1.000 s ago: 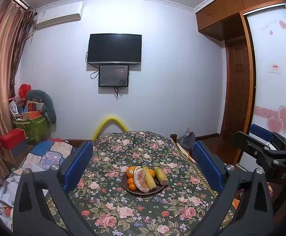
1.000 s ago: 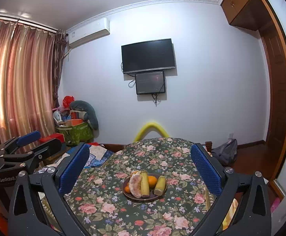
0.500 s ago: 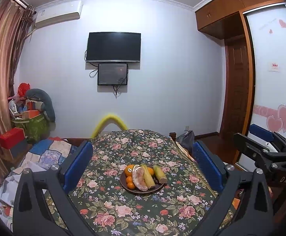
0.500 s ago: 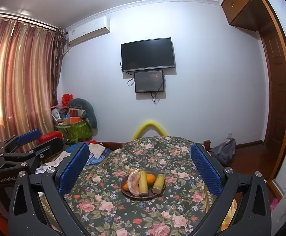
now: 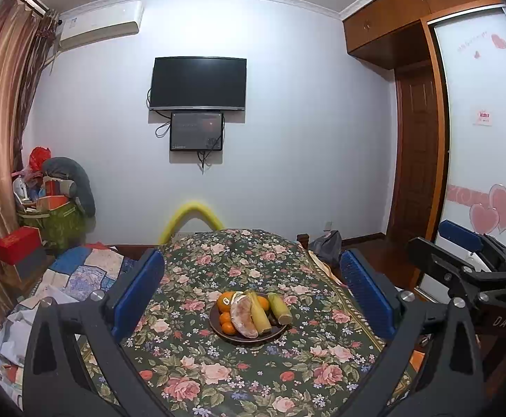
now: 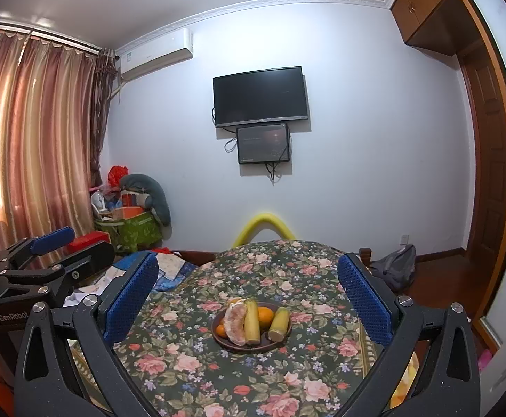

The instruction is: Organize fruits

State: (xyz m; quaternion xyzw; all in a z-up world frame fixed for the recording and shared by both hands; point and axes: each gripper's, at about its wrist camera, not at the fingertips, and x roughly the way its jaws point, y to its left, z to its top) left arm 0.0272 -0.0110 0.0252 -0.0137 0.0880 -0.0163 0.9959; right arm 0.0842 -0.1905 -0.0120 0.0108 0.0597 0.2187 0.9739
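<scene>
A dark round plate (image 5: 278, 335) sits mid-table on a floral cloth. On it lie a peeled pomelo piece (image 5: 243, 317), several oranges (image 5: 225, 303) and two yellow-green corn cobs (image 5: 280, 308). The plate also shows in the right wrist view (image 6: 287, 335), with the pomelo piece (image 6: 236, 323) and the cobs (image 6: 251, 321). My left gripper (image 5: 251, 293) is open and empty, held above and short of the plate. My right gripper (image 6: 247, 295) is open and empty, likewise short of the plate. Each gripper shows at the edge of the other's view.
The floral-clothed table (image 5: 218, 375) fills the lower view. A yellow foam arch (image 5: 192, 213) stands at its far edge. Clutter, a green bag (image 5: 56, 224) and a red box (image 5: 18, 243) lie at the left. A wooden door (image 5: 416, 160) and wardrobe are at the right.
Both grippers have tipped slightly downward and eased back; the plate sits a little higher and smaller in each view. Both jaws stay open.
</scene>
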